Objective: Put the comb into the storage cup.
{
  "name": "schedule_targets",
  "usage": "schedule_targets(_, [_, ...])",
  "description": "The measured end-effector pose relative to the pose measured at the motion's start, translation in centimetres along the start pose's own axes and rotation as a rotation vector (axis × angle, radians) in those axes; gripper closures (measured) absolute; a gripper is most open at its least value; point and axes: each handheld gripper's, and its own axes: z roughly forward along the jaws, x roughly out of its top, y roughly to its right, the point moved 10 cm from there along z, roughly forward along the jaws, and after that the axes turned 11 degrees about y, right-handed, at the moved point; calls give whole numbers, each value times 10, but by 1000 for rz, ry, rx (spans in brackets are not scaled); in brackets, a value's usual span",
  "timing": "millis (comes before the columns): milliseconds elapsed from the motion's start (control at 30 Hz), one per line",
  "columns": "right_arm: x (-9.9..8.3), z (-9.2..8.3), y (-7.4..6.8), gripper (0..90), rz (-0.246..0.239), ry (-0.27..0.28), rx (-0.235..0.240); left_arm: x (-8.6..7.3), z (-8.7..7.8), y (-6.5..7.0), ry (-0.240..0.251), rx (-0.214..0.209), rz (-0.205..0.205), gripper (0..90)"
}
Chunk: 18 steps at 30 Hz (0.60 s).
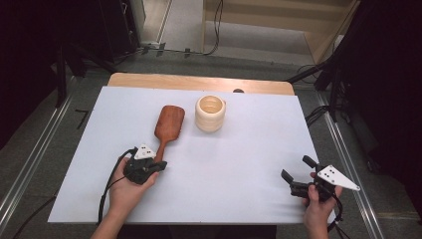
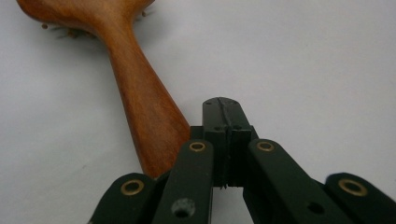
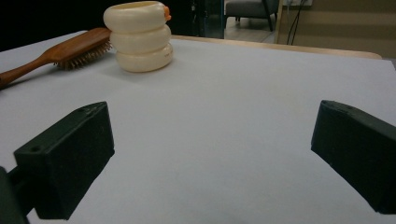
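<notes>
The left gripper [image 2: 226,109], jaws together, rests beside the hairbrush [image 2: 140,93] handle on the table [image 1: 239,164]. The right gripper [image 1: 298,174] sits with jaws apart.

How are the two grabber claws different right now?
The left gripper has its jaws pressed shut with nothing between them, while the right gripper has its jaws spread wide apart. The left gripper sits right beside the wooden hairbrush handle; the right gripper is far from the brush, near the table's right edge. Both are black, hand-held, and empty.
</notes>
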Motion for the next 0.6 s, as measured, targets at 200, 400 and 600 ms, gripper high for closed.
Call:
schedule_targets(200, [0, 0, 0, 0, 0, 0, -3, -6, -1, -4, -6, -1, -20, 900])
schedule_targets(400, [0, 0, 0, 0, -7, -4, -2, -7, -4, -9, -3, 6, -31, 900])
schedule_targets(600, [0, 0, 0, 0, -9, -1, 2, -7, -6, -15, 0, 16, -43, 900])
